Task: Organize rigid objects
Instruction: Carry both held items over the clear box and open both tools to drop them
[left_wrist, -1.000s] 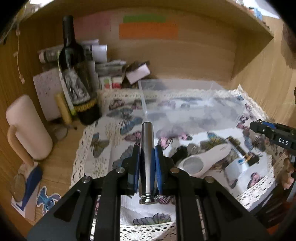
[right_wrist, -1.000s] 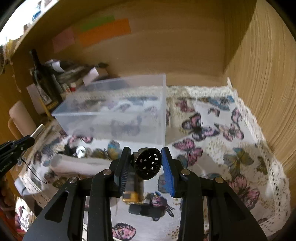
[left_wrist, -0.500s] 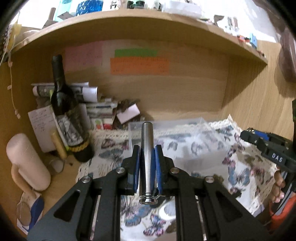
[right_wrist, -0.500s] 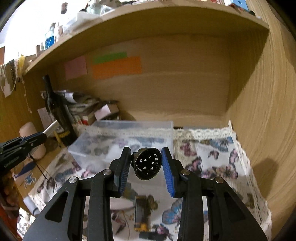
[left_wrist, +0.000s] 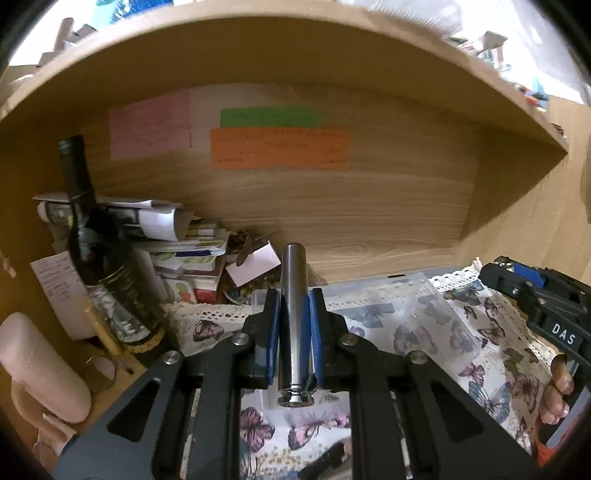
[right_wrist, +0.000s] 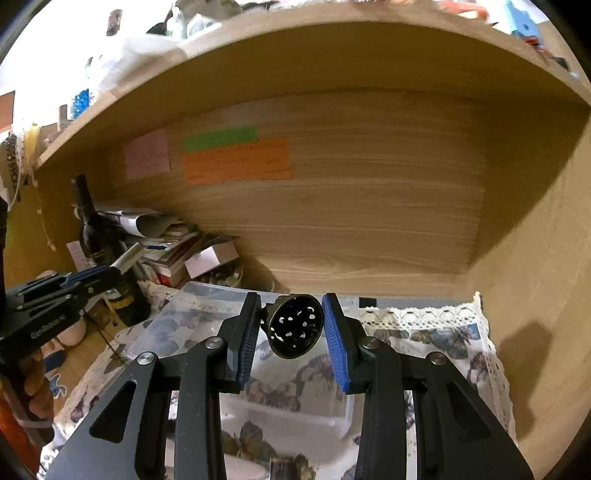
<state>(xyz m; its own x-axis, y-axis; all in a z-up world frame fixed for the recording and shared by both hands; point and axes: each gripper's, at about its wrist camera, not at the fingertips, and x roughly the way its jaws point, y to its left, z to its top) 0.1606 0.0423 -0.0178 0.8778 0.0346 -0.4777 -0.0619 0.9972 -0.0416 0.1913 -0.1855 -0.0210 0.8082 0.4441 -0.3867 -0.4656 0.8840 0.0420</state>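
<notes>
My left gripper (left_wrist: 292, 310) is shut on a silver metal cylinder (left_wrist: 291, 295) that points forward between the blue pads, held above the butterfly cloth (left_wrist: 491, 332). My right gripper (right_wrist: 291, 317) is shut on a round black perforated piece (right_wrist: 294, 326), also raised. A clear plastic box (right_wrist: 207, 325) stands on the cloth below and ahead of both grippers; it also shows in the left wrist view (left_wrist: 399, 317). The right gripper shows at the right edge of the left wrist view (left_wrist: 517, 286), and the left gripper with the cylinder shows at the left of the right wrist view (right_wrist: 92, 275).
A dark wine bottle (left_wrist: 96, 251) and a pile of papers and booklets (left_wrist: 177, 236) stand at the back left. A pale pink roll (left_wrist: 40, 369) lies at the left. Wooden alcove walls (right_wrist: 369, 206) and a shelf overhead close in the space.
Both grippers have risen and tilted up, still holding their objects. The box and cloth sit lower in both views, and more of the back wall and the shelf overhead shows.
</notes>
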